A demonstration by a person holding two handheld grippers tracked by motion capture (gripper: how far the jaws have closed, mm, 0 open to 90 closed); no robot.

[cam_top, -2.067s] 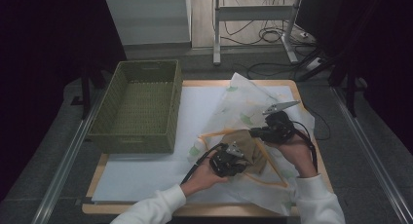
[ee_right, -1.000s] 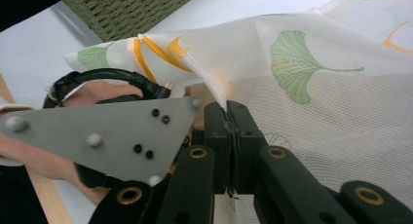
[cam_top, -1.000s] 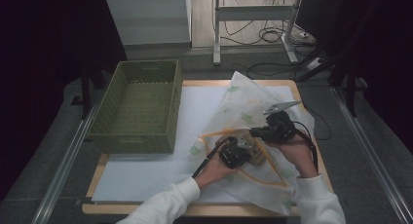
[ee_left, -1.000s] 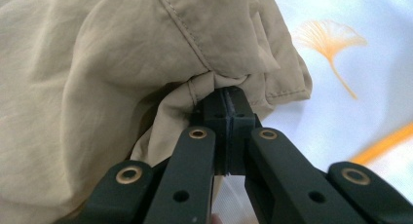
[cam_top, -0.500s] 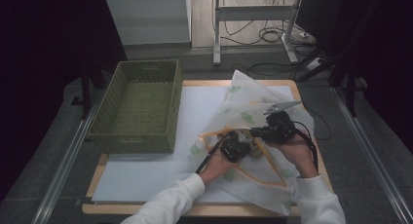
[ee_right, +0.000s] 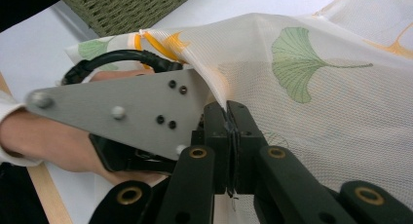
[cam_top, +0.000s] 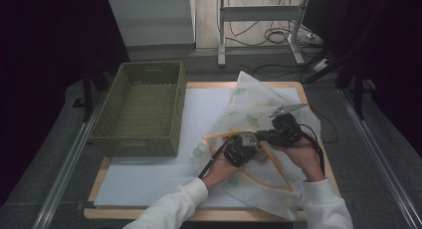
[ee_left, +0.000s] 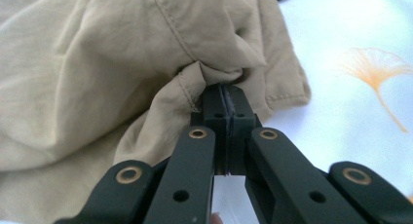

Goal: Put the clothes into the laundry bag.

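Note:
A white mesh bag point(cam_top: 254, 107) printed with green and orange leaves lies on the right half of the table, its orange-edged opening facing the person. My right gripper point(cam_top: 262, 136) is shut on the bag's upper edge point(ee_right: 316, 87), lifting it; its jaws point(ee_right: 227, 112) pinch the mesh. My left gripper point(cam_top: 241, 148) sits at the opening, just below the right one, with its grey plate point(ee_right: 122, 112) close by. It is shut point(ee_left: 225, 95) on a bunched fold of a beige garment point(ee_left: 97, 63). Most of the garment is hidden in the high view.
A green woven basket point(cam_top: 144, 109) stands at the left of the table, and its wall point(ee_right: 122, 5) is seen beyond the bag. A white sheet point(cam_top: 149, 174) covers the wooden tabletop. Cables and a metal stand lie on the floor behind.
My left gripper has carried the beige garment away from the person and slightly right, up to the bag's opening beside the right gripper. The right gripper has held its place.

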